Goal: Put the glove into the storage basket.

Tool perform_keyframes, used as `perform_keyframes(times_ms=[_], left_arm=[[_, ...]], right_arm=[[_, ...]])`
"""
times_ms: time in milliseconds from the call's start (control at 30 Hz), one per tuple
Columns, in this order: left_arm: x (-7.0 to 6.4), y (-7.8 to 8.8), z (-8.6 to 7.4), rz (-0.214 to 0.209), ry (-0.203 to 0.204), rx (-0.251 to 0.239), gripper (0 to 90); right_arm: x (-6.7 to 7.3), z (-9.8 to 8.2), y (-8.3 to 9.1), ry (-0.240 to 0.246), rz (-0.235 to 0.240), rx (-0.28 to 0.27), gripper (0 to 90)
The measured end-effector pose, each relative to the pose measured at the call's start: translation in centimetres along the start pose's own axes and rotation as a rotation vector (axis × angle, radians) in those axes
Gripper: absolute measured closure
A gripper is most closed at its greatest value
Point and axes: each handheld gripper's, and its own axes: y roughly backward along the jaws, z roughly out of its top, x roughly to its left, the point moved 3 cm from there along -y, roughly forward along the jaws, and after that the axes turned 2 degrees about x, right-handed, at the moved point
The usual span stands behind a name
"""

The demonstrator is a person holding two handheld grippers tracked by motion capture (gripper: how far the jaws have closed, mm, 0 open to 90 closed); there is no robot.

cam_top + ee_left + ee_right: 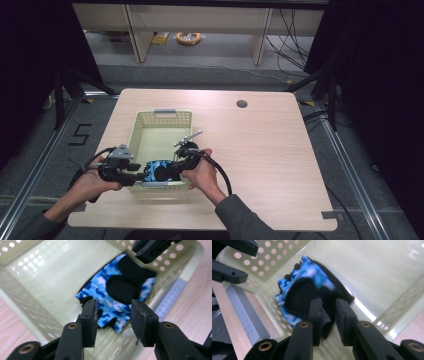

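A blue camouflage glove with black palm pads lies inside the pale yellow perforated basket, against its near wall. My left gripper reaches in from the left. In the left gripper view its jaws stand apart just above the glove's fingerless end and do not press on it. My right gripper comes in from the right. Its jaws stand narrowly apart over the glove's black cuff, and a flap of black fabric hangs beside the left pad.
The basket stands on a light wooden table, with a grey handle on its near rim and another on the far rim. A round cable hole lies at the back right. Dark curtains flank the table.
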Motion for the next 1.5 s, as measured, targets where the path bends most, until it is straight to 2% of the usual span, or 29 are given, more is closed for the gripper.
perform_keyframes(times_ms=[33,67,133,167,200,233,267,300,333,400,500,533,567,600,633,667,700,833,867,933,1033,1067,1100,1200,1233,1367,1400,1433,1500], left_arm=[[-0.1,0.1,0.1,-0.002,-0.013,-0.004,55.2],[-0.3,0.1,0.2,0.0,-0.01,-0.018,54.7],[-0.5,0.4,0.4,-0.001,-0.025,-0.011,53.3],[-0.7,0.5,0.5,-0.005,-0.018,-0.019,52.8],[-0.7,0.6,0.6,-0.002,-0.027,-0.025,51.6],[-0.9,0.7,0.6,-0.001,-0.022,-0.027,50.3],[-1.0,0.8,0.7,-0.001,-0.023,-0.029,48.6],[-1.3,0.8,0.8,-0.004,-0.005,-0.034,46.5],[-1.3,0.9,0.9,0.005,-0.018,-0.039,44.3],[-1.7,1.0,1.0,-0.004,0.002,-0.043,39.4],[-2.3,1.3,1.2,-0.005,0.003,-0.061,35.9],[-2.6,1.3,1.2,-0.015,0.025,-0.072,35.1],[-2.7,1.4,1.3,-0.017,0.008,-0.073,34.7],[-2.9,1.5,1.4,-0.021,0.004,-0.081,34.0],[-3.1,1.6,1.4,-0.026,0.013,-0.086,33.3],[-3.2,1.6,1.5,-0.033,0.019,-0.094,32.7],[-3.5,1.7,1.5,-0.04,0.036,-0.106,32.4],[-4.1,1.9,1.7,-0.065,0.057,-0.146,30.5],[-4.3,1.9,1.7,-0.076,0.05,-0.149,30.1],[-4.8,1.7,1.7,-0.085,0.078,-0.176,29.6],[-5.4,1.4,1.6,-0.101,0.067,-0.173,28.7],[-5.8,1.2,1.6,-0.102,0.081,-0.19,28.5],[-5.9,1.3,1.5,-0.11,0.064,-0.172,28.3],[-6.9,0.8,1.5,-0.131,0.081,-0.195,27.9],[-7.1,0.7,1.4,-0.137,0.082,-0.194,27.8],[-8.1,0.3,1.4,-0.162,0.071,-0.207,27.4],[-8.4,0.2,1.4,-0.166,0.087,-0.217,27.3],[-8.5,0.2,1.4,-0.175,0.079,-0.216,27.2],[-8.9,-0.1,1.4,-0.182,0.084,-0.231,27.0]], right_arm=[[-0.1,0.1,0.1,0.014,-0.017,-0.003,73.9],[-0.2,0.3,0.3,0.055,-0.026,-0.026,73.1],[-0.1,0.4,0.7,0.045,-0.049,-0.025,71.4],[-0.1,0.6,0.9,0.058,-0.027,-0.047,70.7],[-0.3,0.7,1.1,0.084,-0.04,-0.075,69.6],[-0.3,0.8,1.4,0.086,-0.043,-0.075,68.4],[-0.2,0.7,1.6,0.072,-0.034,-0.079,67.3],[-0.3,0.8,1.8,0.076,-0.034,-0.093,66.8],[-0.4,0.7,2.1,0.077,-0.03,-0.098,65.5],[-0.4,0.6,2.5,0.072,-0.025,-0.109,61.3],[-0.5,0.4,3.2,0.07,-0.018,-0.137,56.8],[-0.5,0.4,3.3,0.08,-0.012,-0.167,55.1],[-0.4,0.2,3.7,0.073,-0.015,-0.164,53.4],[-0.3,0.1,3.9,0.07,-0.021,-0.189,51.9],[-0.1,-0.2,4.5,0.043,-0.024,-0.156,51.5],[-0.4,-0.2,4.6,0.089,-0.017,-0.194,50.7],[-0.4,-0.4,4.9,0.087,-0.019,-0.205,49.8],[-0.7,-1.2,6.1,0.081,-0.024,-0.232,48.1],[-0.8,-1.4,6.4,0.083,-0.024,-0.238,47.1],[-1.1,-1.8,7.0,0.073,-0.015,-0.236,45.1],[-1.6,-2.6,7.8,0.052,-0.01,-0.256,43.4],[-1.8,-2.9,8.1,0.057,-0.014,-0.266,42.7],[-2.0,-3.1,8.3,0.066,-0.007,-0.277,42.3],[-2.4,-4.0,9.2,0.046,-0.012,-0.291,41.1],[-2.6,-4.3,9.4,0.056,-0.013,-0.3,40.7],[-3.1,-5.5,10.4,0.034,-0.008,-0.317,38.7],[-3.1,-5.8,10.7,0.019,-0.027,-0.317,38.1],[-3.4,-6.0,10.8,0.041,-0.019,-0.33,37.6],[-3.6,-6.7,11.2,0.026,-0.025,-0.336,37.0]])
